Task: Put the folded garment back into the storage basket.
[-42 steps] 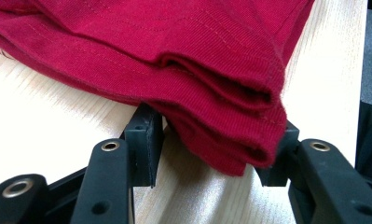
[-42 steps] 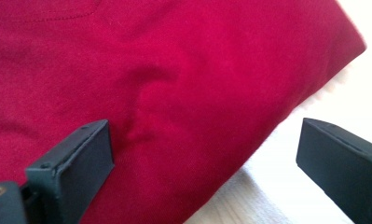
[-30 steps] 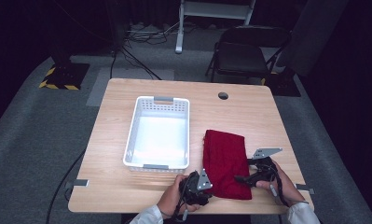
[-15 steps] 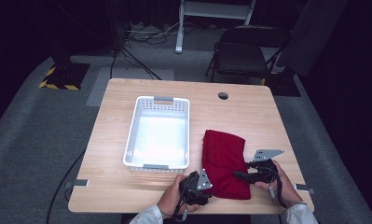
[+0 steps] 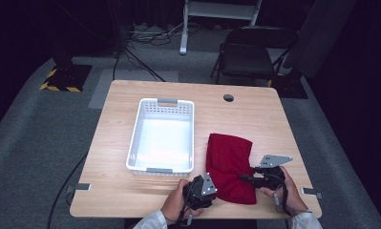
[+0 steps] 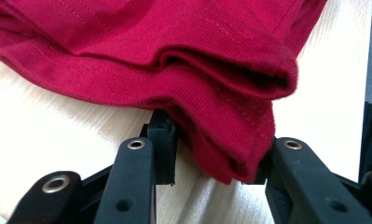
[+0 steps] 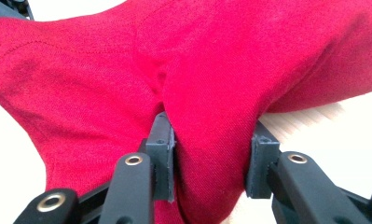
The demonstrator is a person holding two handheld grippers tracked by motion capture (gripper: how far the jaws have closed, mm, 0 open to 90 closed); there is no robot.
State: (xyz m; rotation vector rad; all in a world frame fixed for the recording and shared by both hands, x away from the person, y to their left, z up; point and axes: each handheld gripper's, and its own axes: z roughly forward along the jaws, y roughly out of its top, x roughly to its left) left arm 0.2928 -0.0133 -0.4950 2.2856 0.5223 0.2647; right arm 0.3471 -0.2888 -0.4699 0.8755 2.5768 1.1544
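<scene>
A folded red cloth (image 5: pixel 228 160) lies on the wooden table (image 5: pixel 259 119), right of a white basket. My left gripper (image 5: pixel 211 185) is at the cloth's near left corner. In the left gripper view its jaws have just been closing and now pinch a folded hem of the cloth (image 6: pixel 183 51) between the pads (image 6: pixel 163 147). My right gripper (image 5: pixel 245 177) comes in from the right at the cloth's near right edge. Its jaws have also just been closing, and a bunched fold of cloth (image 7: pixel 221 70) is squeezed between its pads (image 7: pixel 161 156).
The white plastic basket (image 5: pixel 134 140) stands left of the cloth with nothing in it. A round cable hole (image 5: pixel 228 98) is near the table's far edge. A dark chair (image 5: pixel 250 52) stands behind the table. Metal brackets (image 5: pixel 311 192) stick out at the near corners.
The right gripper's jaws have drawn together on the cloth's near right edge. The left hand and the cloth have kept their places.
</scene>
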